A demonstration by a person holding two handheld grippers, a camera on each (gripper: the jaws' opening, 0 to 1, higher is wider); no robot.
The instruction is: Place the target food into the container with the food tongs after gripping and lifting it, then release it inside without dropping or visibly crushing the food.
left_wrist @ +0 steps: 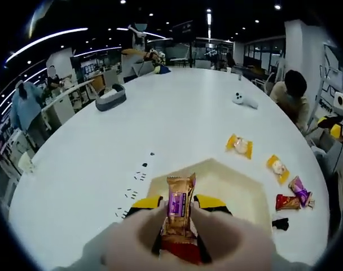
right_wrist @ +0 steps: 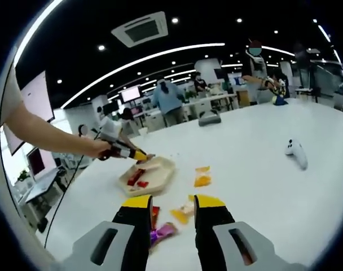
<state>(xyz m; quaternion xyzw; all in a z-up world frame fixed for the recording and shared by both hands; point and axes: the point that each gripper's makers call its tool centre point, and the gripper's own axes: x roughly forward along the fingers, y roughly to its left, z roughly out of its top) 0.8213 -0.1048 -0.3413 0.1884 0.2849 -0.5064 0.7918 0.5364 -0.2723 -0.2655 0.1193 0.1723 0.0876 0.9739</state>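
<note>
Snack bar [left_wrist: 180,214] clamped between left tongs [left_wrist: 179,204] (upright).

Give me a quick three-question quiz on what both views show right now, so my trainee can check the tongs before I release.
1. True or false: the left tongs grip a gold and purple snack bar over the beige container.
2. Multiple choice: the right tongs are A) open above loose snacks on the table, B) shut on a yellow packet, C) inside the container.
3. Fill in: in the right gripper view, the packet already lying in the container is ____ in colour.
Key: 1 true; 2 A; 3 red.
</note>
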